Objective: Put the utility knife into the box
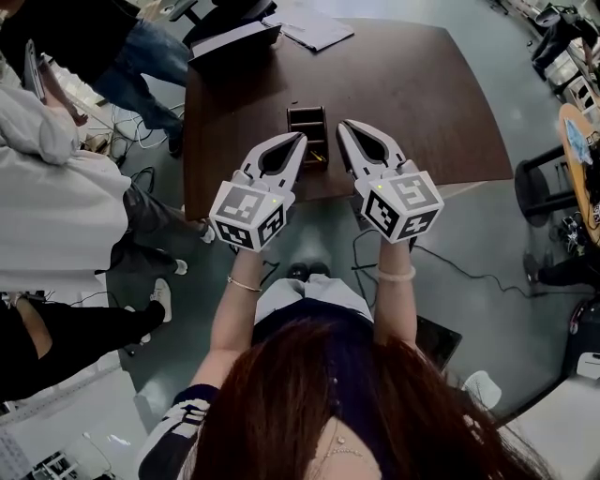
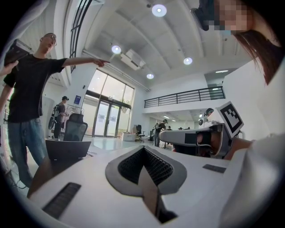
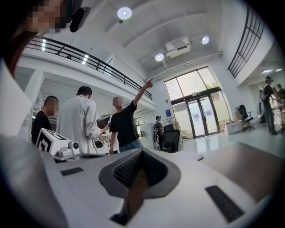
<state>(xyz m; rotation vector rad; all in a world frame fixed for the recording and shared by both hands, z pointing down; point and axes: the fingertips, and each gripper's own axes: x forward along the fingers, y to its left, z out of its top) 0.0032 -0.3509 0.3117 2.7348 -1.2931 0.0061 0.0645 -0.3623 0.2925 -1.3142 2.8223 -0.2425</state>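
On the brown table [image 1: 412,94] stands a small, dark, open box [image 1: 307,128].

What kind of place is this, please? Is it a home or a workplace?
Most likely a workplace: a large open office or lab hall. It has a high ceiling with round lights, a mezzanine railing along an upper level, tall glass doors, and a brown table.

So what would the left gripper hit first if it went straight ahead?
Probably the box, just ahead of the left gripper in the head view; height is unclear, so it may pass over it.
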